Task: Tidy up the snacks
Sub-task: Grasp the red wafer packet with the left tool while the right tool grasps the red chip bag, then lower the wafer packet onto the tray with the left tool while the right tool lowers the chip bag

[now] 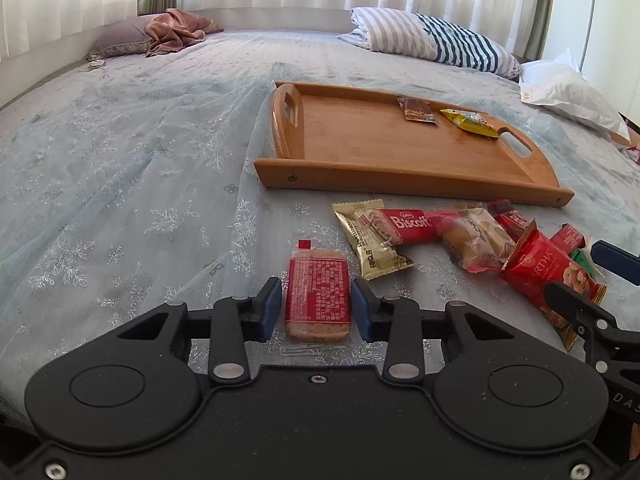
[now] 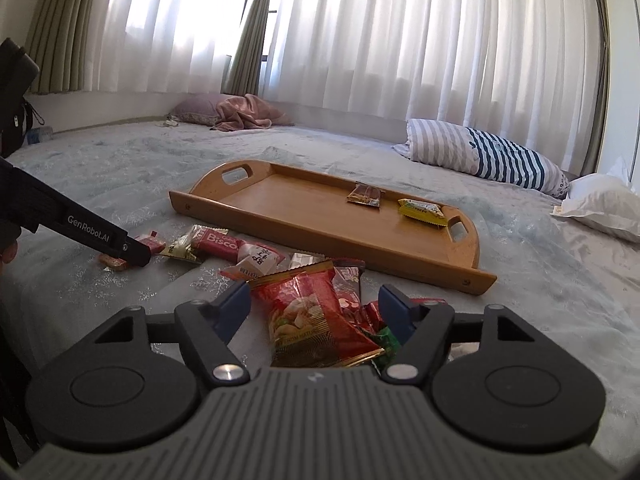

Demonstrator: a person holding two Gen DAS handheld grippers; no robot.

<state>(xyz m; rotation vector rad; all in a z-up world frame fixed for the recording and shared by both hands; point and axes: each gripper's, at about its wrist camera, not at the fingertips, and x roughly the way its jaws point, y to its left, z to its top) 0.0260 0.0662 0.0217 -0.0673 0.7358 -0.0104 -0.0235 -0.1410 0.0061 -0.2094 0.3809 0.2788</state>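
Note:
A red-labelled cracker packet (image 1: 318,296) lies on the bedspread between the blue pads of my left gripper (image 1: 316,308), which touch its two long edges. To its right is a heap of snacks: a gold packet (image 1: 372,240), a red Biscoff bar (image 1: 408,224), a wrapped pastry (image 1: 476,240) and a red nut bag (image 1: 548,268). My right gripper (image 2: 316,308) stands open astride the nut bag (image 2: 316,316), with its pads clear of the bag's sides. The wooden tray (image 1: 400,178) beyond holds a brown bar (image 1: 418,110) and a yellow packet (image 1: 474,122).
A pale snowflake bedspread (image 1: 140,160) covers the bed. A striped pillow (image 1: 440,40) and a white pillow (image 1: 568,92) lie at the far right, a mauve pillow with a pink cloth (image 1: 176,32) at the far left. White curtains hang behind.

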